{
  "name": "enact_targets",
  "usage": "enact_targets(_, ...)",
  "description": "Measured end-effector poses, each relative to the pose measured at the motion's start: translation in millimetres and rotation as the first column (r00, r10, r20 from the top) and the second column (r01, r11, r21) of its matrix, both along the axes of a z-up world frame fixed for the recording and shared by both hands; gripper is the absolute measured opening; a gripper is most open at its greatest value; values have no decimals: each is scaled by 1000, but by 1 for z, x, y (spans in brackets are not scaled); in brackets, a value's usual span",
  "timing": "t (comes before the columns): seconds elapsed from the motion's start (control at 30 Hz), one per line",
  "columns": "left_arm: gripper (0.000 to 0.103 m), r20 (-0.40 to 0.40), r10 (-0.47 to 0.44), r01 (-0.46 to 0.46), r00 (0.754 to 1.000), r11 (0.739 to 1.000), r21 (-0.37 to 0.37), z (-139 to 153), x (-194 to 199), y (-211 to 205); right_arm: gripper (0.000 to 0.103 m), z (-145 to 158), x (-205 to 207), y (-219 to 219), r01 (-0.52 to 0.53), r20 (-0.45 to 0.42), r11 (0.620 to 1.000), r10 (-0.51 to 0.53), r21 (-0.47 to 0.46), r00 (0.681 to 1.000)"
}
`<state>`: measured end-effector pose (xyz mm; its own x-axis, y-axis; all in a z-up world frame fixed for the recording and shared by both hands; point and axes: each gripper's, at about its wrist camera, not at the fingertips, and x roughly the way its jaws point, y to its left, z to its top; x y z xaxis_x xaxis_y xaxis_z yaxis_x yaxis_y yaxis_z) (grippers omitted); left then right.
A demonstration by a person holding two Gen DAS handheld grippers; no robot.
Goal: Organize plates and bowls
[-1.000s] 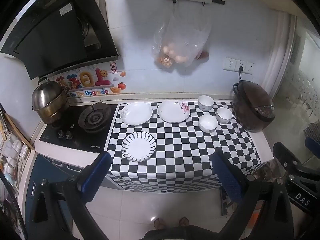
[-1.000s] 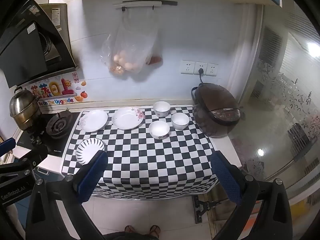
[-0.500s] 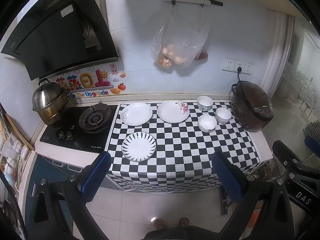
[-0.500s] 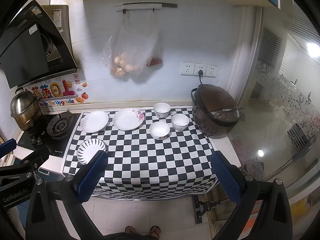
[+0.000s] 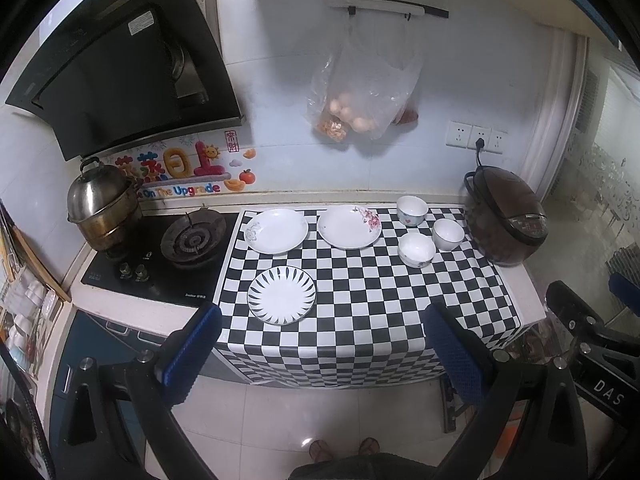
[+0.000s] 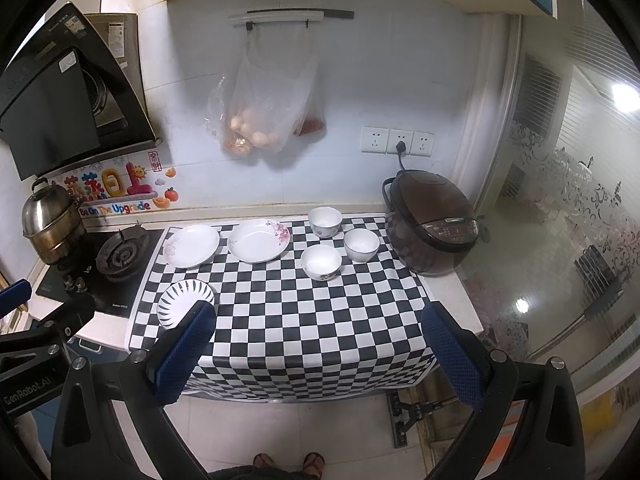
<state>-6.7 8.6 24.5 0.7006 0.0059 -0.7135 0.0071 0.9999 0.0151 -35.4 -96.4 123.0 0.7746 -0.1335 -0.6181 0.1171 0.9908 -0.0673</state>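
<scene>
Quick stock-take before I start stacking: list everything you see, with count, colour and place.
Plates: three, white; two at back left of the cloth, a black-striped one in front.
Bowls: three, white, clustered back right.
Checkered cloth: one, black-white, covering the counter.
Rice cooker: one, brown, right end, plugged in.
Gas hob: one, black, left.
Steamer pot: one, steel, far left.
Range hood: one, black, above the hob.
Plastic bag: one, clear, hanging on the wall.
Left tongs: blue pads, open, empty.
Right tongs: blue pads, open, empty.
Feet: two, in sandals, on the floor.
</scene>
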Motion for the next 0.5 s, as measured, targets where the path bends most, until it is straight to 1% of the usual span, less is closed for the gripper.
enact_targets(0.5,103,2,4,-4,1000,1000,-5,-2,-7,2,103,3,-7,8,-5,2,1000,5,-2,1000)
